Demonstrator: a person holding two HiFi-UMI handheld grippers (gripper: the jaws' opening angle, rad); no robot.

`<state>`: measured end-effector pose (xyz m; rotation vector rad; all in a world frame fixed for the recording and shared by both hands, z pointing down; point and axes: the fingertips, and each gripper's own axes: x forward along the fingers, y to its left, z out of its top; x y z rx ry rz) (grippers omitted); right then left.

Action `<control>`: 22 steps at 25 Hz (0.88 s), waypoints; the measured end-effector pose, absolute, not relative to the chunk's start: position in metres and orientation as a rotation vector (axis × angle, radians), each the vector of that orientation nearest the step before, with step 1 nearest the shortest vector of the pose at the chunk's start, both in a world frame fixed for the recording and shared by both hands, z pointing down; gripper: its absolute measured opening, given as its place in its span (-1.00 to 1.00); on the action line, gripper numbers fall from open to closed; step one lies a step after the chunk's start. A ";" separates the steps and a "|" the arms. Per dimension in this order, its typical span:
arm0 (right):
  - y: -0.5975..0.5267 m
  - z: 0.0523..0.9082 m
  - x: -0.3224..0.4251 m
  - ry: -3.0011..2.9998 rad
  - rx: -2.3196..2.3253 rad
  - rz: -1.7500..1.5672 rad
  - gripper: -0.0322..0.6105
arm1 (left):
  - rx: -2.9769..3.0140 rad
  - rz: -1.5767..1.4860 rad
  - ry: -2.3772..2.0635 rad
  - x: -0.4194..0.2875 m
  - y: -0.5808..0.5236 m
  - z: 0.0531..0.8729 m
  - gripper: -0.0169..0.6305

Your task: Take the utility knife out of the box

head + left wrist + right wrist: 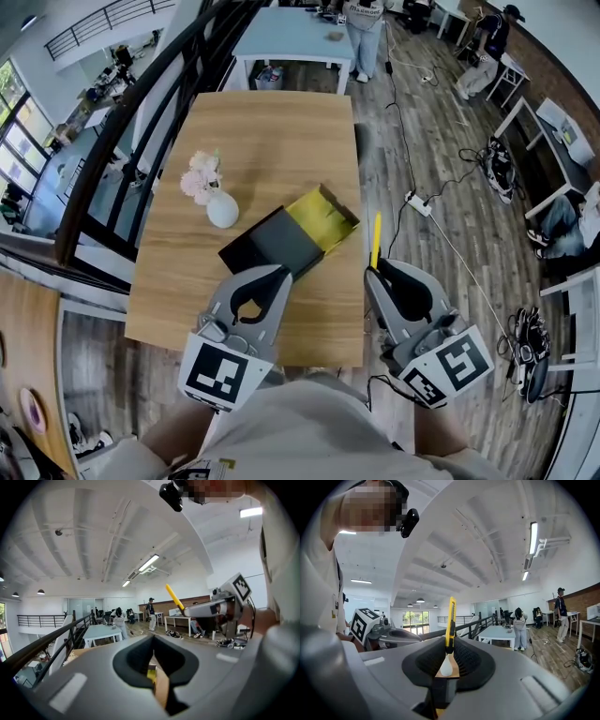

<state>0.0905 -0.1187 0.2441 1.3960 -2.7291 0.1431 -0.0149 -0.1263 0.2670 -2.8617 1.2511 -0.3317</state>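
Slim yellow utility knife with black slider, upright, clamped in right gripper; left gripper closed

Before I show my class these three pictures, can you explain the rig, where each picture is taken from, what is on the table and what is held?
No robot: a person holds a two-jaw gripper in each hand. One picture comes from a camera on the person's head, looking down; the other two from cameras riding on each gripper, looking along its jaws. On the wooden table stand a white vase of pink flowers and a black box with its yellow tray slid partly out. The right gripper is shut on a yellow utility knife, held upright past the table's edge. The left gripper is shut and empty, by the box.
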 end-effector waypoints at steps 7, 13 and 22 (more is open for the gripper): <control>-0.120 0.246 0.090 -2.741 1.407 0.196 -0.73 | -2.843 -0.298 1.243 -0.014 -0.128 0.258 -0.94; -0.119 0.246 0.091 -2.732 1.412 0.189 -0.73 | -2.979 -0.226 1.196 -0.013 -0.130 0.261 -0.94; -0.117 0.241 0.093 -2.743 1.416 0.198 -0.73 | -2.997 -0.229 1.167 -0.013 -0.132 0.262 -0.94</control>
